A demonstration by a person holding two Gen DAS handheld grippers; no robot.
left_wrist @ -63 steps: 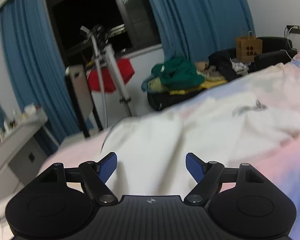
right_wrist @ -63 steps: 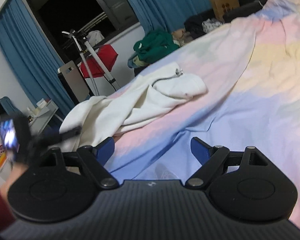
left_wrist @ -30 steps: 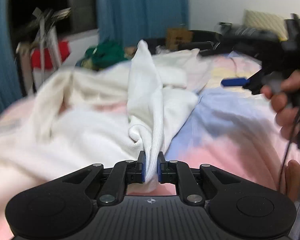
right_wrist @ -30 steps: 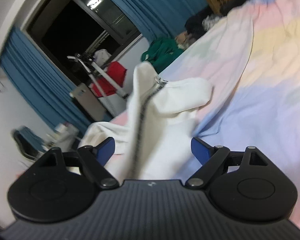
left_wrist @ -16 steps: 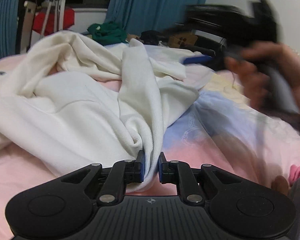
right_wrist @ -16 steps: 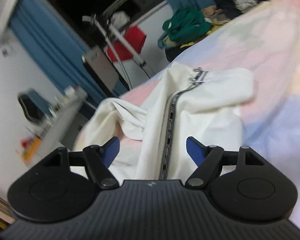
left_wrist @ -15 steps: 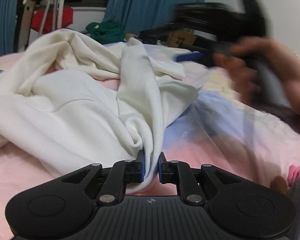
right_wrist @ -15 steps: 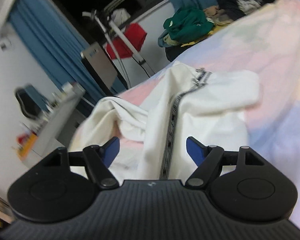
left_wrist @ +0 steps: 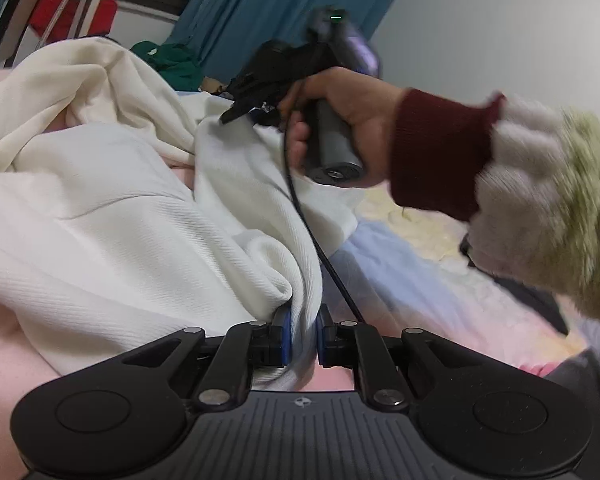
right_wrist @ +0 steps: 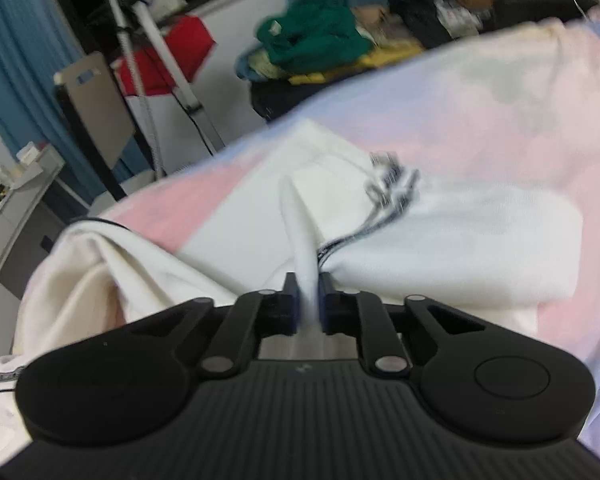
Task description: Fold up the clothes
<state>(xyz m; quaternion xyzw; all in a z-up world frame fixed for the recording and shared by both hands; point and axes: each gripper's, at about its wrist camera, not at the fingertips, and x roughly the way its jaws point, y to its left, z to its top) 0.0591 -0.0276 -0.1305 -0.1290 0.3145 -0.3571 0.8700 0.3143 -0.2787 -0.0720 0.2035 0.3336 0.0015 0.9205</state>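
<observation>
Both my grippers are clamped on the white hoodie (left_wrist: 112,216) — left gripper (left_wrist: 302,334) pinches a fold right at its tips, right gripper (right_wrist: 309,305) grabs a ridge beside the zipper (right_wrist: 384,196), bedspread (right_wrist: 480,92) underneath.

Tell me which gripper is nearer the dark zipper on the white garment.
Right. The right gripper pinches a fold of the white garment right beside the zipper; the left gripper grips a plain edge, no zipper visible nearby.
</observation>
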